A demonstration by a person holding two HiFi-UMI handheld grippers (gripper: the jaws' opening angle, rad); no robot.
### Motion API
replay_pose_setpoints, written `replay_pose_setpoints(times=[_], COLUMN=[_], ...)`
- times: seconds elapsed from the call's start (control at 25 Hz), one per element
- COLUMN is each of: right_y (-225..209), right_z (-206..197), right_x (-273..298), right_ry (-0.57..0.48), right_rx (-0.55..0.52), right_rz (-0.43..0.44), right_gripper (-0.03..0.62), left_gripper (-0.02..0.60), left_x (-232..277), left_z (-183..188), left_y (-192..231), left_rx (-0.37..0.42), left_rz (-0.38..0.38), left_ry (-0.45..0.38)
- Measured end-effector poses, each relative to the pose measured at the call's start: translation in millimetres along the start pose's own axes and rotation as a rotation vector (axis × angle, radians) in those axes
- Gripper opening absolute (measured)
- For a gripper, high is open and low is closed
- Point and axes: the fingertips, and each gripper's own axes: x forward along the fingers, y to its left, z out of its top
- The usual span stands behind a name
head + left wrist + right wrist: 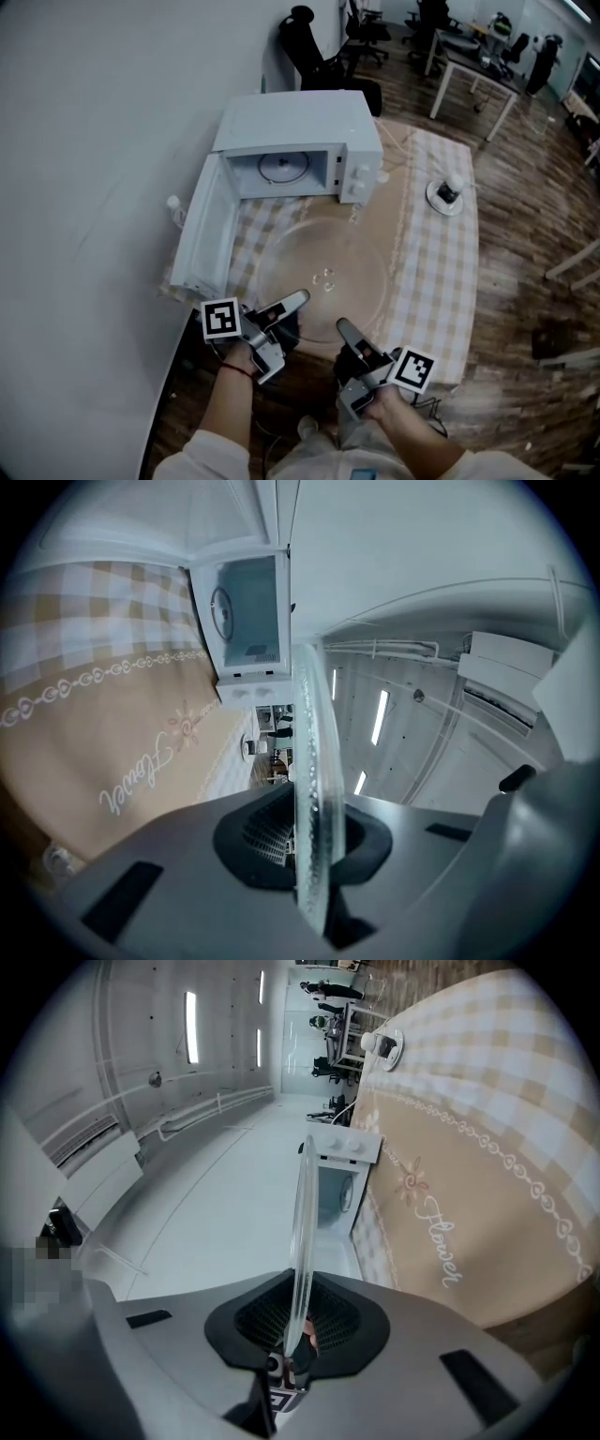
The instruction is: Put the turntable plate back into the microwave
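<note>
Over the tablecloth (441, 258), the clear round turntable plate (314, 255) hangs nearly flat.

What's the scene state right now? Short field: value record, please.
turntable plate: clear glass, over the tablecloth, in front of the microwave, not yet inside
left hand-held gripper: shut on the plate's near rim
right hand-held gripper: shut on the plate's near rim
microwave: white, at the far side of the table
door: swung fully open to the left
cavity: holds the roller ring, no plate on it
</note>
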Motion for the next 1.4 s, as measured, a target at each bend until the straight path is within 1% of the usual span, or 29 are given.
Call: replay_pose_setpoints(times=[0.16,0.44,0.6,0.72,0.8,0.88,1.0,1.04,1.08,1.16,1.2,1.28,1.4], right_y=[0.6,-5.2,-5.2,-7.1,-9.8,-12.0,-13.3,-13.5,-13.7,-13.9,-13.4,-9.7,1.8], right_z=[1.9,3.9,4.6,6.5,11.4,18.5,27.3,29.3,31.2,35.1,37.1,41.8,50.4], right_x=[4.0,3.4,3.3,9.2,13.3,16.9,24.4,27.1,29.6,34.8,37.4,42.5,49.7], right_ry=[-0.028,-0.063,-0.058,-0.058,-0.062,-0.062,-0.059,-0.057,-0.055,-0.048,-0.042,-0.027,0.003], right_rx=[0.089,0.148,0.155,0.179,0.182,0.163,0.156,0.158,0.159,0.161,0.164,0.162,0.106], right_rz=[0.056,0.084,0.107,0.111,0.102,0.089,0.085,0.085,0.083,0.081,0.08,0.087,0.125], right_gripper=[0.048,0.046,0.046,0.046,0.046,0.046,0.046,0.046,0.046,0.046,0.046,0.046,0.048], left_gripper=[0.017,0.029,0.032,0.083,0.117,0.117,0.115,0.097,0.061,0.038,0.026,0.026,0.026], left_x=[1.0,1.5,1.8,5.7,10.8,13.0,14.3,15.1,16.1,18.5,19.8,22.5,27.0], left_z=[2.9,3.6,3.7,0.8,-8.6,-15.3,-18.2,-17.6,-15.9,-10.2,-7.2,-1.9,5.5], left_y=[2.3,4.6,-0.1,-5.1,-4.4,-2.1,2.7,4.8,6.7,9.5,10.0,8.4,-0.2], left_rx=[-0.008,-0.001,0.001,0.018,0.04,0.032,-0.016,-0.023,-0.027,-0.023,-0.018,-0.016,-0.014], left_rz=[-0.007,0.009,-0.004,-0.032,-0.018,-0.002,-0.009,-0.008,-0.005,0.008,0.014,0.014,-0.012], left_ry=[-0.002,-0.028,-0.055,-0.065,-0.061,-0.098,-0.184,-0.214,-0.244,-0.297,-0.317,-0.344,-0.368])
